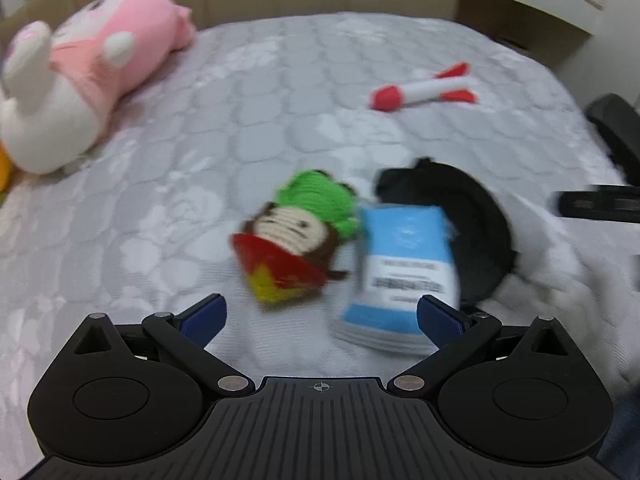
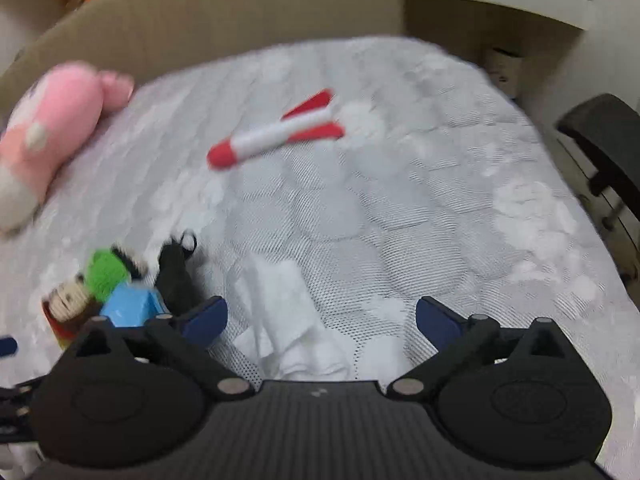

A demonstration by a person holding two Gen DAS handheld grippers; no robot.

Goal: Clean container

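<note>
Container [image 1: 460, 216], a black soft-looking round pouch, sits just ahead-right of the left gripper [image 1: 322, 316]; right gripper [image 2: 322, 320] hovers over crumpled white cloth [image 2: 288, 320]. Both spread wide, holding nothing.

My fingers [image 1: 204, 316] are dark blue on black linkages, on both hands. Under me the mattress [image 1: 280, 100] is pale grey, quilted in rounded cells with whitish flower shapes. The plush toy [image 1: 92, 64] is pink and white. The rocket toy [image 1: 424, 88] is white with a red nose and red fins. The crocheted doll [image 1: 296, 232] has green hair, a cream face, brown edging and a red piece with a yellow patch. The packet [image 1: 404, 264] is light blue and white. The pouch [image 1: 472, 220] is black, the cloth [image 2: 288, 320] white.
</note>
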